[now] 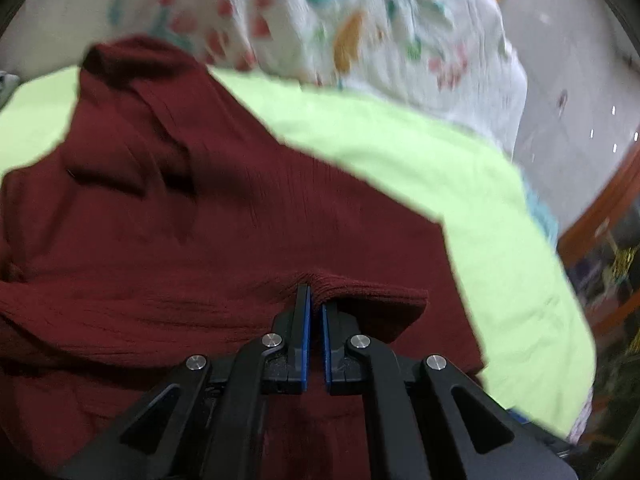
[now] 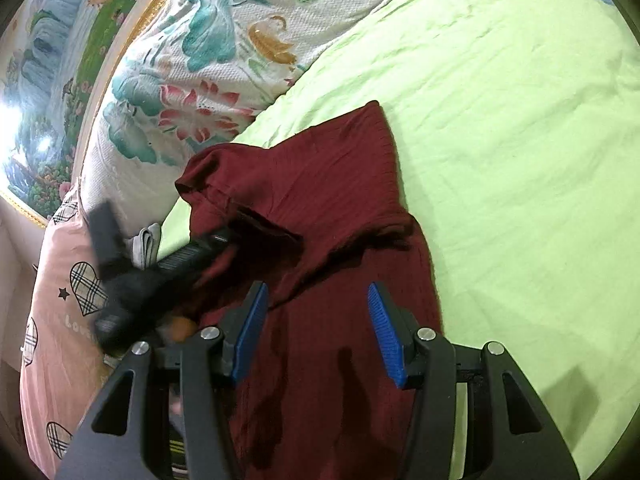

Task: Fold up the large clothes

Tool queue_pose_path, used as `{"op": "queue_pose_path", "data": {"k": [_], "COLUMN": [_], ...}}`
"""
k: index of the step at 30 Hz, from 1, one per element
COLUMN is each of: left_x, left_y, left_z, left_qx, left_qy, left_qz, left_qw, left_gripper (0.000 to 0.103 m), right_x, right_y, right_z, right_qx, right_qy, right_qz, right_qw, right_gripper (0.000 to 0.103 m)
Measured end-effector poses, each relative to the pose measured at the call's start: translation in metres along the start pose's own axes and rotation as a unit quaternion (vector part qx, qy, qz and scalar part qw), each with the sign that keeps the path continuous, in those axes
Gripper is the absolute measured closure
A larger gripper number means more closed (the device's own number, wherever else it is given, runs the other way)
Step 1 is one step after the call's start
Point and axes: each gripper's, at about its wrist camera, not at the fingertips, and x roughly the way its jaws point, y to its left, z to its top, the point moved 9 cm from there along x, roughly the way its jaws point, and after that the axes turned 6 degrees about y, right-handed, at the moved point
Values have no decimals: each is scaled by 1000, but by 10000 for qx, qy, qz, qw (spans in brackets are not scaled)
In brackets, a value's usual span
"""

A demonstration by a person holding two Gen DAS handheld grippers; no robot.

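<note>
Left wrist view: the left gripper (image 1: 315,300) is pinched tight on a ribbed edge of the maroon garment (image 1: 200,208), which spreads ahead of it and to the left over the green bedsheet (image 1: 500,220).

Right wrist view: the right gripper (image 2: 318,300) stands half open, holding nothing, directly above the same garment (image 2: 320,208) lying on the sheet (image 2: 500,120).

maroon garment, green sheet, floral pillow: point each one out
maroon garment (image 2: 320,208), right wrist view, on its ribbed middle
green sheet (image 2: 500,120), right wrist view, on a bare stretch
floral pillow (image 2: 180,92), right wrist view, on its printed face
</note>
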Motion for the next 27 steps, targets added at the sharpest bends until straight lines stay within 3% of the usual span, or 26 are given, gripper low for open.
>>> {"op": "queue_pose_path", "data": {"k": [4, 5, 7, 9, 13, 18, 21, 25, 27], "left_x": [5, -1, -20, -48, -99, -139, -142, -132, -126], "left_y": [13, 16, 27, 47, 114, 229, 270, 287, 289], "left_z": [-26, -30, -39, -48, -63, -76, -76, -69, -64], "left_qx": [48, 92, 219, 237, -129, -1218, -1547, -1542, -1492], "left_qy": [351, 347, 259, 77, -259, -414, -368, -272, -204], "left_qz": [-65, -58, 104, 258, 910, 1753, 1844, 1792, 1733], "left_qw": [9994, 9993, 9994, 9994, 9954, 9761, 9699, 9713, 9733], "left_gripper": [86, 83, 66, 60, 58, 58, 58, 58, 58], "right_x": [6, 8, 14, 22, 41, 75, 103, 150, 161], "right_y": [8, 12, 21, 29, 43, 50, 62, 58, 55], "right_z": [-1, -1, 1, 3, 10, 25, 24, 23, 31], "right_qx": [-85, -105, -170, -171, -171, 76, 99, 334, 386], "right_qy": [93, 126, 194, 321, 514, 838, 1128, 1406, 1277], "right_qz": [59, 99, 209, 317, 345, 489, 628, 363, 322], "right_qw": [9999, 9998, 9994, 9988, 9979, 9953, 9916, 9888, 9905], "right_gripper": [50, 50, 50, 50, 50, 50, 50, 50, 65]}}
